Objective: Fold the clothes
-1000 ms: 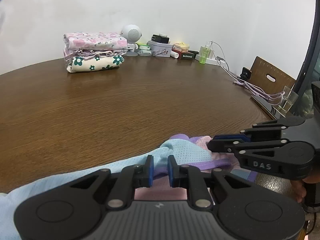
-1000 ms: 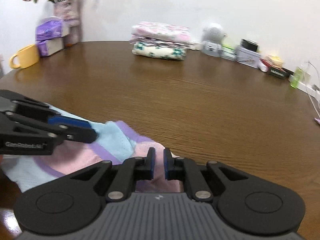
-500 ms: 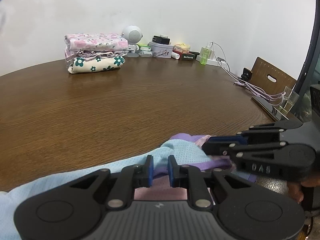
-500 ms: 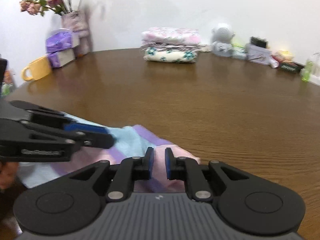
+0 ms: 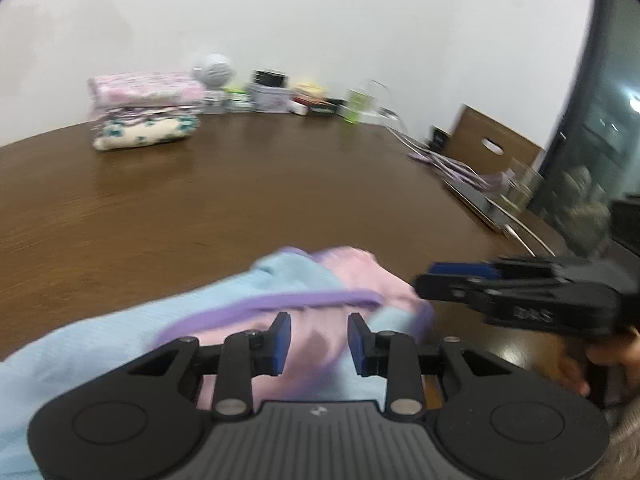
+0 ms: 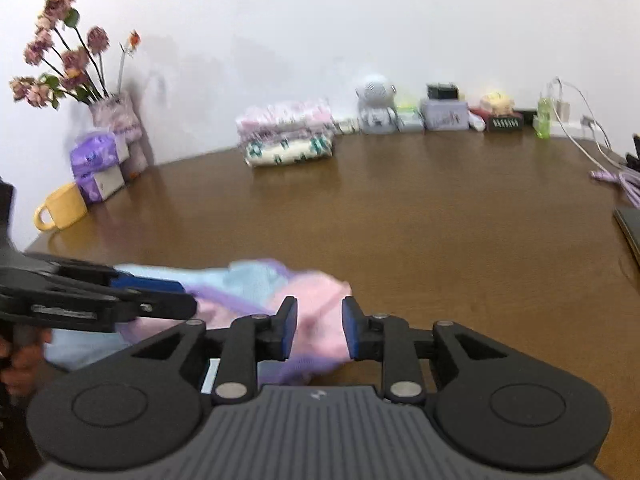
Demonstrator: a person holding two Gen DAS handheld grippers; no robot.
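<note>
A pale blue and pink garment with purple trim lies bunched at the near edge of the brown table. My left gripper hovers over its pink part. Its jaws are opening, with cloth showing in the gap and the pads not pressing on it. In the right wrist view the same garment sits under my right gripper, whose jaws are also opening and free of the cloth. Each gripper shows in the other's view, the right gripper at the garment's right end and the left gripper at its left end.
A stack of folded clothes sits at the back of the table. Beside it are a white round gadget and small boxes. A yellow mug, tissue packs and a flower vase stand left. Cables trail on the right.
Both grippers were shut on the garment's edge; now both pairs of jaws stand apart and the cloth has dropped onto the table. Both hands have shifted, and the views are blurred.
</note>
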